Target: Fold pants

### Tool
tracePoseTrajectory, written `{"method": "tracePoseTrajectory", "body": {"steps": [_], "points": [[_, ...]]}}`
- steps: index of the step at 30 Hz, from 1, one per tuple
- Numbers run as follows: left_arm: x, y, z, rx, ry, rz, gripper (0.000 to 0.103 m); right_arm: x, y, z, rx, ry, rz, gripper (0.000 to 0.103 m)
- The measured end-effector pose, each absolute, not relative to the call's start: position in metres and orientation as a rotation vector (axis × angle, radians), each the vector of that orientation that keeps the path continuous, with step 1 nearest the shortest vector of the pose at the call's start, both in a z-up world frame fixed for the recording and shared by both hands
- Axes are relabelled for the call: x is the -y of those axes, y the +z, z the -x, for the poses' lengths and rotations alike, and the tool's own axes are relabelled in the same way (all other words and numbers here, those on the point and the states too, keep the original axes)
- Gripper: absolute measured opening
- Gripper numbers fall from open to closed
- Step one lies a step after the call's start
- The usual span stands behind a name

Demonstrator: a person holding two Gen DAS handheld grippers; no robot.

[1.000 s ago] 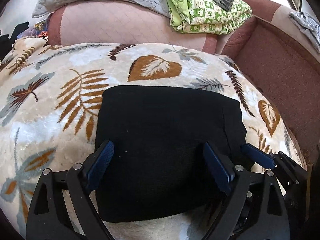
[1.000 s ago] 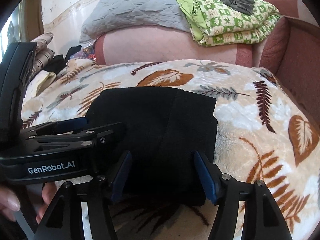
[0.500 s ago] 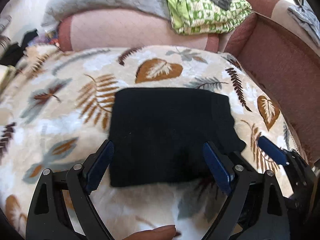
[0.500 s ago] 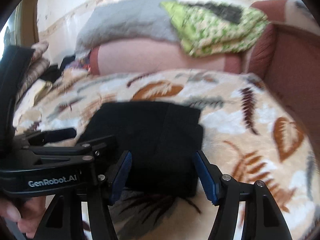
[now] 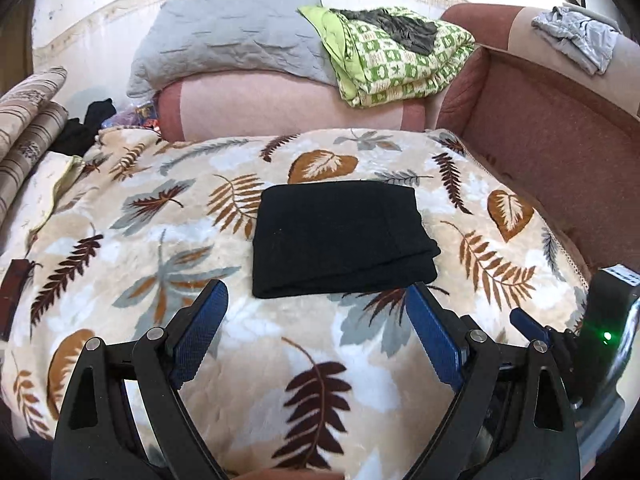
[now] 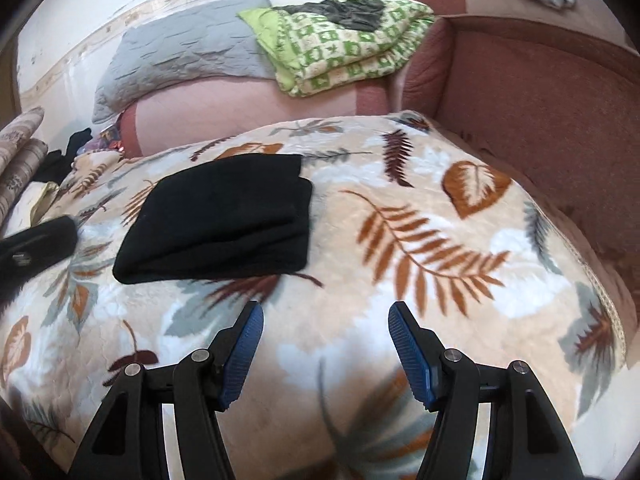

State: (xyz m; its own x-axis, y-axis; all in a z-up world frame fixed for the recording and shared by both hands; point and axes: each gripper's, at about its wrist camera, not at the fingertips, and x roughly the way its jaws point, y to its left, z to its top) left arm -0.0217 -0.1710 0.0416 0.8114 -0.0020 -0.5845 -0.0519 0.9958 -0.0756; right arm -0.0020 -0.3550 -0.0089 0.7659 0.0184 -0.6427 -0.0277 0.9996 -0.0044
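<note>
The pants (image 5: 340, 236) lie as a compact black rectangle on the leaf-print blanket (image 5: 160, 280) covering the sofa (image 5: 552, 144), edges stacked evenly, so we judge the folding done. We hold our left gripper (image 5: 316, 340) just short of the near edge, its fingers (image 5: 200, 332) spread wide and empty. Our right gripper (image 6: 326, 352) sits off to the bundle's right, equally wide and empty; nothing needs holding, since the cloth rests flat.
</note>
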Motion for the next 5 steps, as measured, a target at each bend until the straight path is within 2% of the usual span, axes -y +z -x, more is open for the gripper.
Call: {"method": "tracePoseTrajectory", "body": {"steps": [5], "points": [[0.1735, 0.0417, 0.0268, -0.616, 0.046, 0.084, 0.091, 0.3642, -0.0171, 0.0006, -0.726, 0.018, 0.006, 0.063]]}}
